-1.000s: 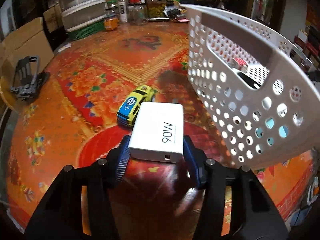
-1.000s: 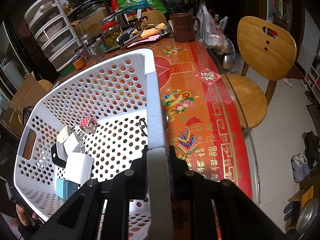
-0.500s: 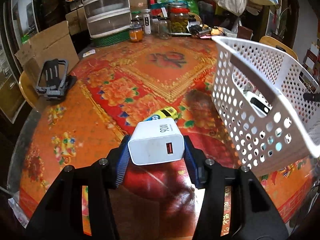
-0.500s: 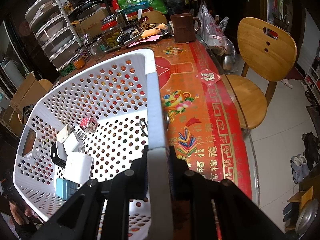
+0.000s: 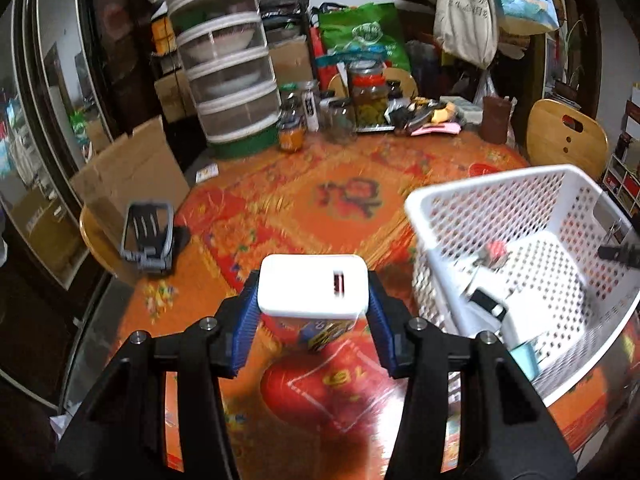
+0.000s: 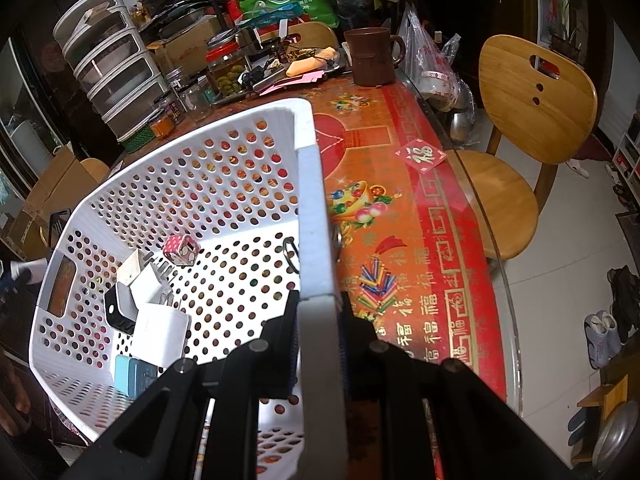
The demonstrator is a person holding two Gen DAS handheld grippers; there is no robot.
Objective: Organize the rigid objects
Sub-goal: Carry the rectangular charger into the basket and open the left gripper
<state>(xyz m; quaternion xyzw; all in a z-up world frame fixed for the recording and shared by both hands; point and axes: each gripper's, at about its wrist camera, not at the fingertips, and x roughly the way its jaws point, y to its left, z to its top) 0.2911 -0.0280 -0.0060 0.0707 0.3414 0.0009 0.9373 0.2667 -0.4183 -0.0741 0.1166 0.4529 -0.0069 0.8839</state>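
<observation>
My left gripper [image 5: 313, 312] is shut on a white 90W charger [image 5: 313, 285] and holds it well above the table, left of the white perforated basket [image 5: 480, 192]. A yellow toy car [image 5: 326, 334] lies on the table, mostly hidden under the charger. My right gripper [image 6: 318, 340] is shut on the basket's rim [image 6: 316, 240] and holds the basket tilted. Inside the basket lie several white chargers [image 6: 160, 334], a black adapter [image 6: 116, 312], a blue item [image 6: 130, 374] and a small pink tin [image 6: 181, 250].
A grey folding phone stand [image 5: 146, 240] sits at the table's left edge beside a cardboard box [image 5: 128, 176]. Jars [image 5: 368, 96], a stacked drawer unit [image 5: 228, 76] and a brown mug [image 6: 370, 56] crowd the far side. A wooden chair [image 6: 532, 120] stands at the right.
My left gripper has lifted the charger up from the table and tipped it so its port end faces the camera; the toy car stays below. The right gripper and basket have hardly moved.
</observation>
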